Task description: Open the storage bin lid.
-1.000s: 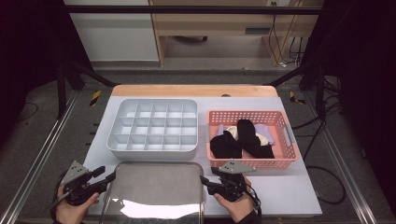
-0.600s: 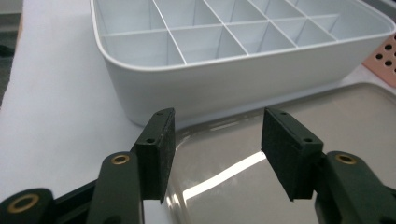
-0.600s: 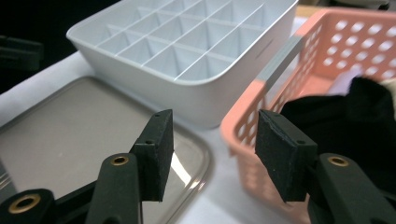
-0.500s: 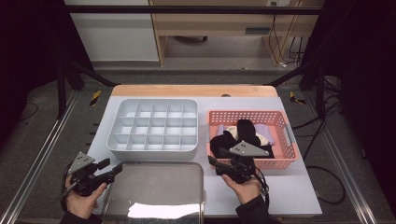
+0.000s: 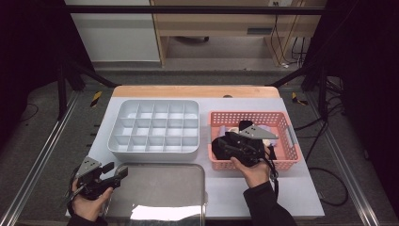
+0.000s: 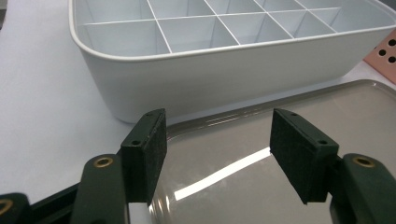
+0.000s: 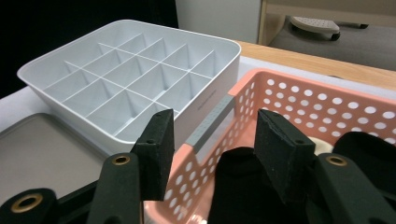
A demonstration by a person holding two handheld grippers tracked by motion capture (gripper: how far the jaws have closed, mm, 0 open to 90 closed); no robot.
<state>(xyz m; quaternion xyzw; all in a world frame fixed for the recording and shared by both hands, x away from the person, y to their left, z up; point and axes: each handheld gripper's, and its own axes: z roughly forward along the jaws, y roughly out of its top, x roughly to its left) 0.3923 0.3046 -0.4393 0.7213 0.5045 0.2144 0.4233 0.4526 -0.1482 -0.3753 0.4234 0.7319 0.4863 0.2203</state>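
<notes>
- The right gripper (image 5: 226, 145) hangs over the near left part of the pink basket (image 5: 282, 162), at the lower right of centre in the high view. Its jaws stand apart with nothing between them.
- In the right gripper view, the dark rolled socks (image 7: 243, 186) lie in the basket at the lower right of the frame, just below and beyond the jaws. A pale item (image 7: 322, 144) peeks out behind them; what it is I cannot tell.
- The left gripper (image 5: 121, 173) sits at the lower left of the high view, at the left edge of the metal tray (image 5: 160, 188). Its jaws have just been opening and stand apart, empty, with the tray's shiny surface showing between them.
- The white divided box (image 5: 155, 126) lies in the middle left of the high view, just beyond the tray. Every compartment that shows looks empty, and the tray looks bare as well.
- Judgement: the work is at its very start. Nothing appears to have been taken out of the basket and the first pick is not yet made.
- Left to do, as I read it: lower the right gripper onto a sock, close on it, lift it out, and carry it to the tray or the box. Which of the two is meant I cannot tell.
</notes>
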